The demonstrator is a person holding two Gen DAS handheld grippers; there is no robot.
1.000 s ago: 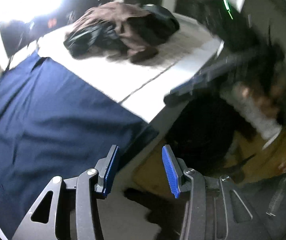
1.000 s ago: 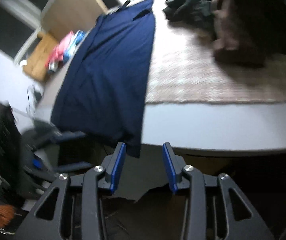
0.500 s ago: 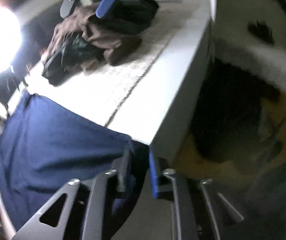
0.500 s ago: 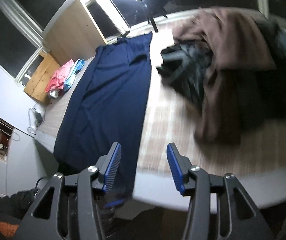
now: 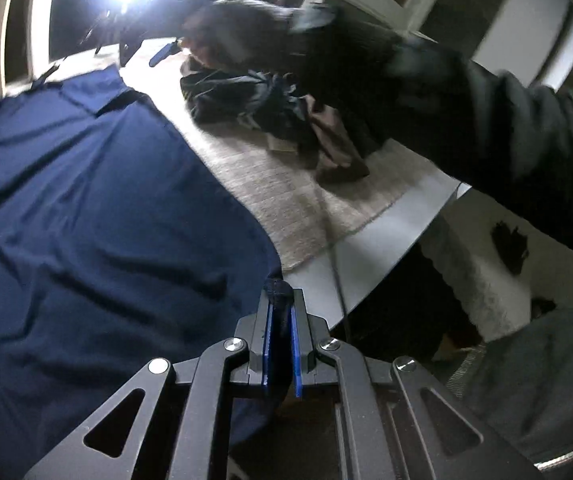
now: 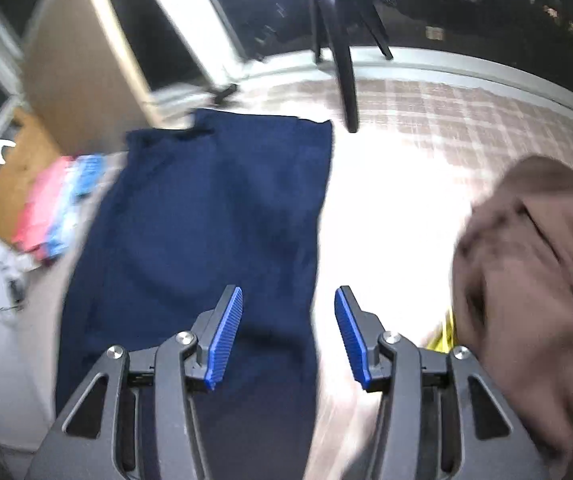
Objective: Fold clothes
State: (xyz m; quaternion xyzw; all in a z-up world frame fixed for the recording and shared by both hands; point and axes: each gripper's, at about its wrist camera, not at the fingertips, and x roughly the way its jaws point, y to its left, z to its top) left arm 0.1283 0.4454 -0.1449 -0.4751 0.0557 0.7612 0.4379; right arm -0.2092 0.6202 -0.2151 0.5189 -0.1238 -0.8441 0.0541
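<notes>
Table (image 5: pixel 390 232), pale runner (image 5: pixel 286 196) across it. Navy garment (image 5: pixel 98 208) lies flat along the left side, near end draped over the table edge. Heap of brown and black clothes (image 5: pixel 286 120) further right, apart from the navy piece; brown top (image 6: pixel 526 280) fills the right of the right wrist view.

Left gripper (image 5: pixel 280 344) clenched on the navy garment's near corner, a small bunch of cloth poking up between the pads. Right gripper (image 6: pixel 288 332) released, jaws apart over the garment's right edge, nothing between them.

Risks: the left pinch is thin, so a hard pull may slip the corner free. A one-handed lift would skew the fold. The right gripper, close to the heap, could snag the brown top.
</notes>
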